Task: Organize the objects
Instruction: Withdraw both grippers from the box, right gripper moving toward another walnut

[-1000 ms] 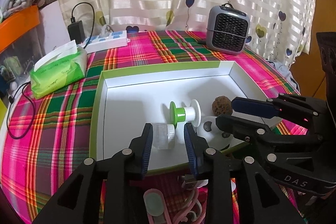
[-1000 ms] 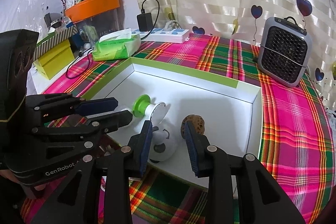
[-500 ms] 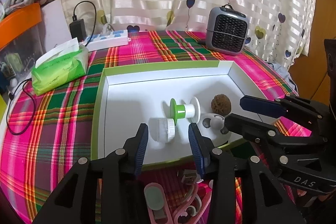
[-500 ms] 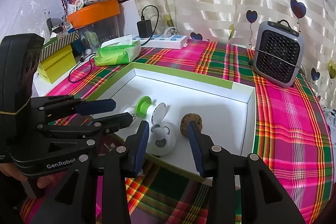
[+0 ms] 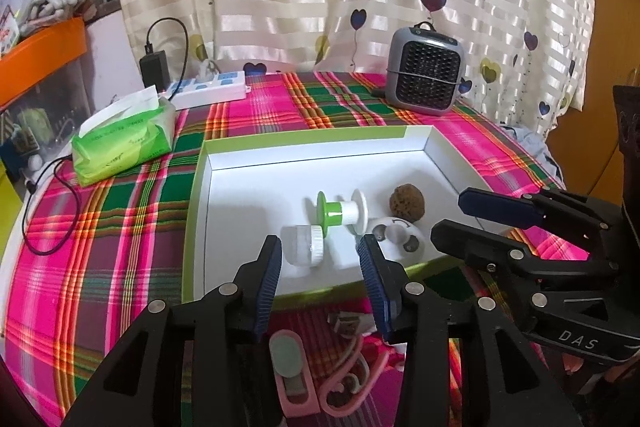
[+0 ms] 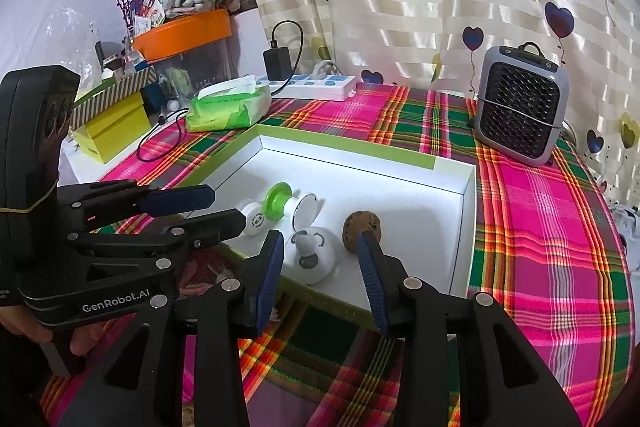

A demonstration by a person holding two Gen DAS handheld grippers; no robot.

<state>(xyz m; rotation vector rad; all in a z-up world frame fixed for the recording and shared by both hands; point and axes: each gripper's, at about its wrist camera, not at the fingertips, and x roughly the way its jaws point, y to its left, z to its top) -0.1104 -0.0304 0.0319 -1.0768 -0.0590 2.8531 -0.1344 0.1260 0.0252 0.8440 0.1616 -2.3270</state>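
Observation:
A white box with a green rim (image 5: 304, 137) (image 6: 352, 151) lies on the plaid table. In it lie a small clear jar with a white cap (image 5: 302, 245) (image 6: 254, 221), a green and white spool (image 5: 340, 211) (image 6: 286, 203), a white round face toy (image 5: 396, 239) (image 6: 312, 255) and a brown ball (image 5: 407, 202) (image 6: 361, 225). My left gripper (image 5: 320, 263) (image 6: 208, 211) is open and empty, just short of the jar. My right gripper (image 6: 320, 259) (image 5: 460, 215) is open and empty over the box's near rim, in front of the face toy and ball.
A grey heater (image 5: 424, 83) (image 6: 520, 111), a power strip (image 5: 212, 91) and a green tissue pack (image 5: 124, 143) (image 6: 228, 107) stand beyond the box. Pink clips and small items (image 5: 316, 367) lie in front of the box. Boxes and clutter (image 6: 116, 115) sit at the left.
Both grippers have opened wider and drawn back and upward from the box. The jar lies free in the box.

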